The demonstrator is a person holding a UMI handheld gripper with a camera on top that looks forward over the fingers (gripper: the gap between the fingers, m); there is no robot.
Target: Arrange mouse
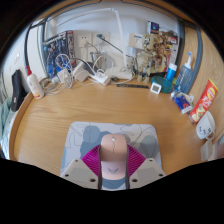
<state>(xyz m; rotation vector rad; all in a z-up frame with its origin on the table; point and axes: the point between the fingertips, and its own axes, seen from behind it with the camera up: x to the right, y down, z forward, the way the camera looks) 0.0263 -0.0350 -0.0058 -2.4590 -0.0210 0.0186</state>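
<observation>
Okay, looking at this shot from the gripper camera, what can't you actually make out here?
- Mouse, gripper view: its near end is hidden between the hand-held gripper and its pads; finger contact unclear.
- Mouse pad: near edge covered by the fingers.
- Clutter along the wall beyond the wooden desk: too small to identify.

A pale pink mouse [114,158] lies on a light blue-grey mat [85,138]. The tool [113,172] shows magenta pads [93,160] with fine ridged stripes on whitish fingers. The bench [60,115] is light tan wood with faint grain. At its right edge lies a red and yellow packet [204,99], and a white bottle with a red cap [34,83] stands at its left edge.
</observation>
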